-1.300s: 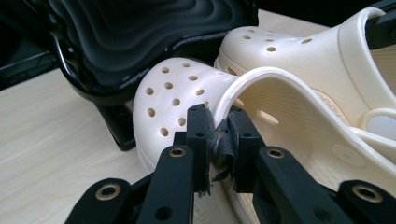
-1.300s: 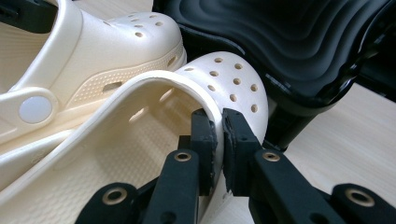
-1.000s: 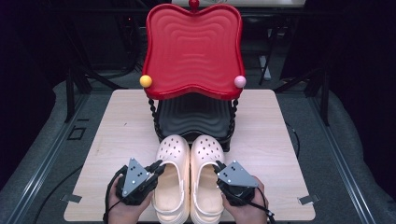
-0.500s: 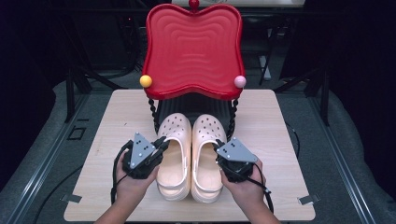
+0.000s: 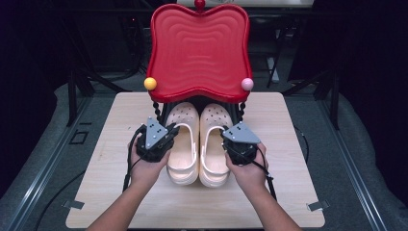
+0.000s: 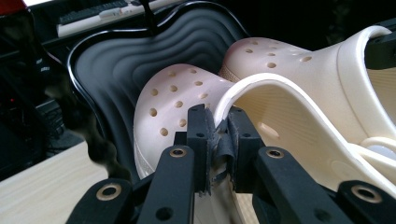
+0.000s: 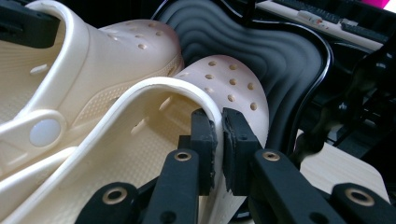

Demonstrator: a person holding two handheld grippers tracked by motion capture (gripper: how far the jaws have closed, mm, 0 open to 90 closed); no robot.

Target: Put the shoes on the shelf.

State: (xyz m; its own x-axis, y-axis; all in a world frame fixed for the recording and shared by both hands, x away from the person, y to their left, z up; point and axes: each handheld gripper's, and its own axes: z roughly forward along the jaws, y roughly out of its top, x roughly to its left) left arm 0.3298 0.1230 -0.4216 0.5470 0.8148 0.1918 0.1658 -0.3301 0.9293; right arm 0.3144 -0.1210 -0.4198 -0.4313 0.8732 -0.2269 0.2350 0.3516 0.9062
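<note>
I have the left hand-held gripper pinching the outer side wall of the left clog, and the right hand-held gripper pinching the outer side wall of the right clog. In each gripper view the jaws are pressed onto a thin strip of the cream rim – nothing deeper than that. The pair sits side by side on the counter, toes tucked under the red upper tray and resting on the black lower tray of the two-level stand, heels towards me on the bare wood.

What worries me most is the grip itself: the rim is soft foam and I hold only its edge, so a push forward could fold the wall over or let it slide out of the jaws, leaving one clog behind while the other goes on. Uneven pushing would skew the pair, and the toes could wedge against the beaded posts on either side. The black tray has a raised lip, so a sole dragged flat may catch on it and shove the whole stand back across the counter – lifting the heels a touch would likely ease that. The red tray hangs low over the toes, so lifting too high risks knocking it
</note>
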